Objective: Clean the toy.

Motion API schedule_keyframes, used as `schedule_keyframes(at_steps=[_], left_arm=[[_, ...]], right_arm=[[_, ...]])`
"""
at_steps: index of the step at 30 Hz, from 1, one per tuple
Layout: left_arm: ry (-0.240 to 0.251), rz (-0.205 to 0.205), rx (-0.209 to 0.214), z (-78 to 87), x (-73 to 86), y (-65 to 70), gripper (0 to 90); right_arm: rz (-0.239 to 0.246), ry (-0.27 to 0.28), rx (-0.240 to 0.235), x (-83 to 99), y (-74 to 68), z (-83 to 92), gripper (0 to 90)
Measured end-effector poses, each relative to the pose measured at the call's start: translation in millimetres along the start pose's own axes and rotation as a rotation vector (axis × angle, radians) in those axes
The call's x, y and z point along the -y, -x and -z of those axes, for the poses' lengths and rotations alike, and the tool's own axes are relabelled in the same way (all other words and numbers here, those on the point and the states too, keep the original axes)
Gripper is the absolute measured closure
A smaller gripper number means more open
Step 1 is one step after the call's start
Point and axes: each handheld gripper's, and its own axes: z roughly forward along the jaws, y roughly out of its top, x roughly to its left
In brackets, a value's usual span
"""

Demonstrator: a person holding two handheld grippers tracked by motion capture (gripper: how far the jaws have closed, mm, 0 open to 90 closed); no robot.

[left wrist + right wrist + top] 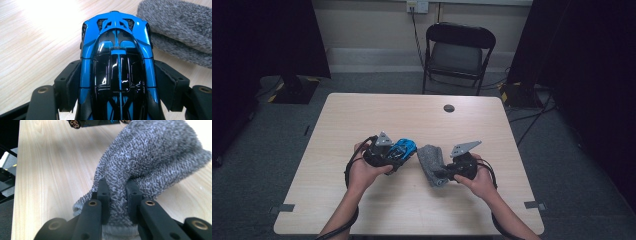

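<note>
Toy car (117, 62) between left tongs (117, 82)

One table (412, 200), pale wood, with one small dark round hole (449, 108) near its far edge. Two tools: the left tool (398, 156) and the right tool (443, 173), each carrying one grey three-cornered plate and one trailing cable. One blue and black toy car (117, 62). One grey knitted cloth (150, 157), possibly a sock, though the folds make that hard to tell. Beyond the table, one black folding chair (459, 50). One wall socket (417, 6) with one cable hanging from it.
</note>
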Motion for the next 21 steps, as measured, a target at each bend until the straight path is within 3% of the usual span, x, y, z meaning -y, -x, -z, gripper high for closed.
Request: schedule_keyframes(at_steps=[4,7,10,14,21], left_arm=[[-0.002,0.005,-0.001,1.1,-0.2,-0.4,28.2],[-0.001,0.009,0.001,0.7,-0.2,0.5,28.3],[0.000,0.004,0.011,1.1,-1.4,2.7,28.2],[-0.002,0.000,0.023,0.8,-3.3,6.1,28.2],[-0.009,-0.021,0.036,-1.8,-6.0,13.4,28.2]], right_arm=[[-0.005,-0.001,0.011,5.6,-0.6,4.2,78.1],[-0.022,0.017,0.044,7.4,3.0,10.7,78.1],[-0.048,0.043,0.106,7.9,12.1,19.8,78.1],[-0.056,0.049,0.145,4.6,21.1,25.6,78.1],[-0.067,0.054,0.172,-4.2,28.9,28.7,78.1]])
